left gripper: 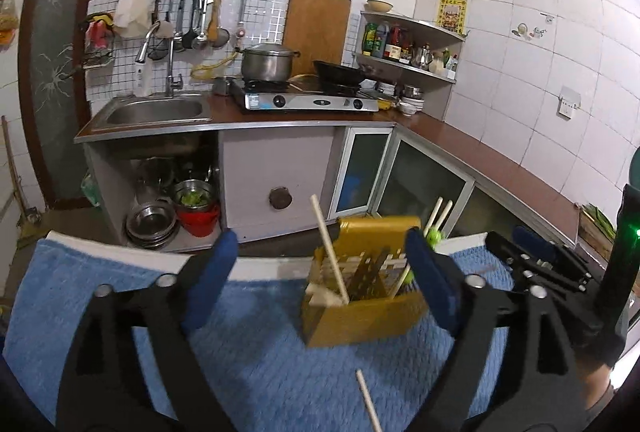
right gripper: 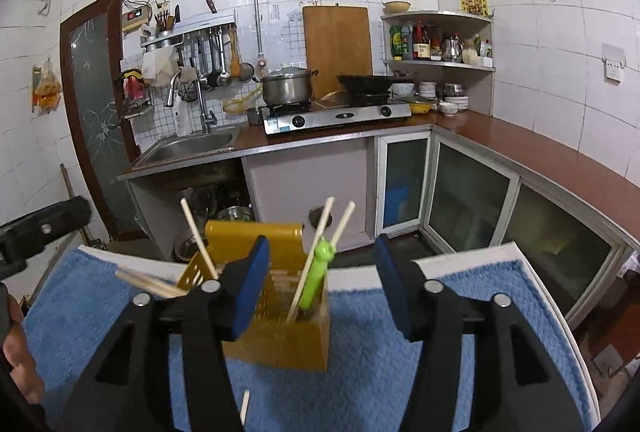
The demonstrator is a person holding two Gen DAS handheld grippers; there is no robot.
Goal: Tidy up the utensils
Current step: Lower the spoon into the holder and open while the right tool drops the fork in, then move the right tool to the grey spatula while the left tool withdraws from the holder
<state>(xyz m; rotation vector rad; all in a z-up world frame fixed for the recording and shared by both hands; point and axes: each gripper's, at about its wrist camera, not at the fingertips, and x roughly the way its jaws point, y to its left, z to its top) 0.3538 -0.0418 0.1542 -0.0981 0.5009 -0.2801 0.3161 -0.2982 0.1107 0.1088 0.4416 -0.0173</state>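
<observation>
A yellow utensil holder (left gripper: pixel 360 316) stands on a blue towel (left gripper: pixel 256 364). Wooden chopsticks (left gripper: pixel 330 252) and a green-handled utensil (right gripper: pixel 318 276) stick out of it. One loose chopstick (left gripper: pixel 370 406) lies on the towel near me; it also shows in the right wrist view (right gripper: pixel 245 406). My left gripper (left gripper: pixel 320 276) is open and empty, just short of the holder. My right gripper (right gripper: pixel 320 288) is open and empty, its jaws on either side of the holder (right gripper: pixel 288 336). The right gripper (left gripper: pixel 536 264) shows at the right of the left wrist view.
The towel lies on a white table (right gripper: pixel 552 296). Beyond stands a kitchen counter (right gripper: pixel 520 143) with a sink (right gripper: pixel 196 145), a gas stove (right gripper: pixel 336 115) with a pot and a wok, corner shelves (right gripper: pixel 440 43), and bowls under the sink (left gripper: pixel 172 216).
</observation>
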